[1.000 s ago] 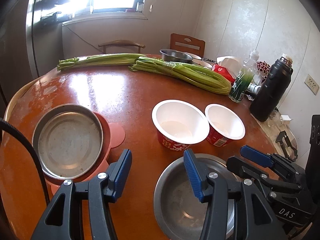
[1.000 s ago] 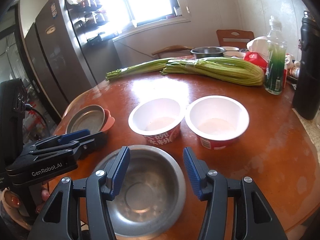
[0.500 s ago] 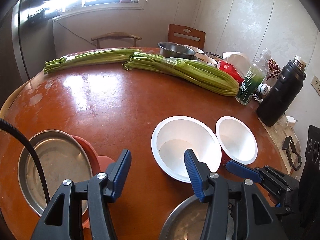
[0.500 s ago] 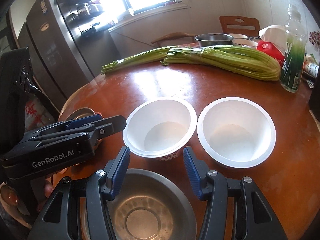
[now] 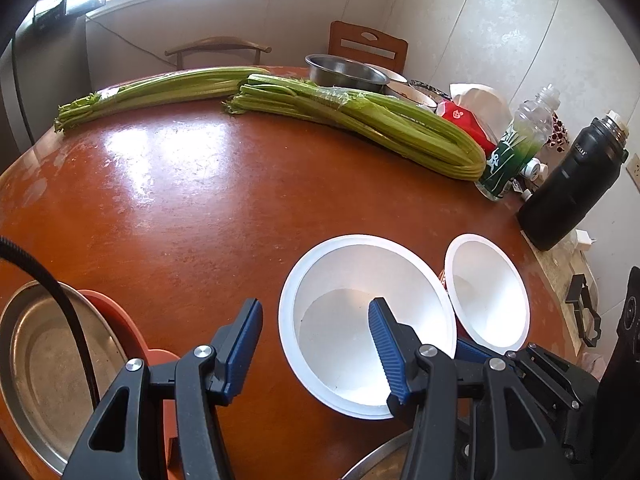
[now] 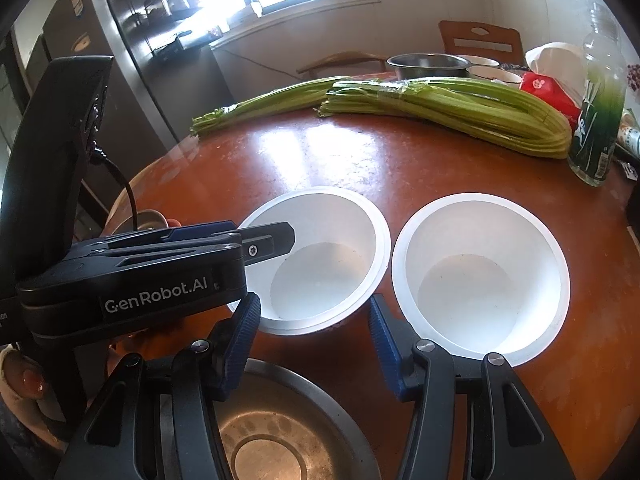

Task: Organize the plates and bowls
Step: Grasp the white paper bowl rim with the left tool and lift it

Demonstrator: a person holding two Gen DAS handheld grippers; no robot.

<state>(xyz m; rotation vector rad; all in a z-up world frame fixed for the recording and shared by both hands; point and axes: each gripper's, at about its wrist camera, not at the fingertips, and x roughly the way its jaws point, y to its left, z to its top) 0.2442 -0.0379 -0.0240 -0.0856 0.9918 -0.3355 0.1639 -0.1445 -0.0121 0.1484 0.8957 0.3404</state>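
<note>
Near counter edge, left corner: steel plate (image 5: 44,364) lying on an orange plate (image 5: 110,312), well apart from the bowls.
Left tongs (image 5: 316,344): released, nothing clasped; one blue pad outside the left white bowl (image 5: 360,320), the other hanging over its inside, rim wall between them but no pad pressing on it.
Left white bowl: empty, upright, near the front edge, just beside the right white bowl (image 6: 480,280); rims close, touching or not cannot be told.
Steel bowl (image 6: 272,432): at the very front edge, under the right tongs (image 6: 314,340).
Right tongs: released, empty, poised above the gap between steel bowl and white bowls.
Right white bowl: empty, upright, toward the right edge.
Far edge: celery bundles (image 5: 360,120), bottle (image 5: 516,148), black flask (image 5: 572,184), clear of the work.
Step in hand, likely: pinching the left white bowl's rim for nesting into its twin.
Doing it well: lower until the rim sits deep between the pads, close squarely across the thin wall, lift straight up before moving sideways; light bowl may tip or slip if pinched at the lip only.
</note>
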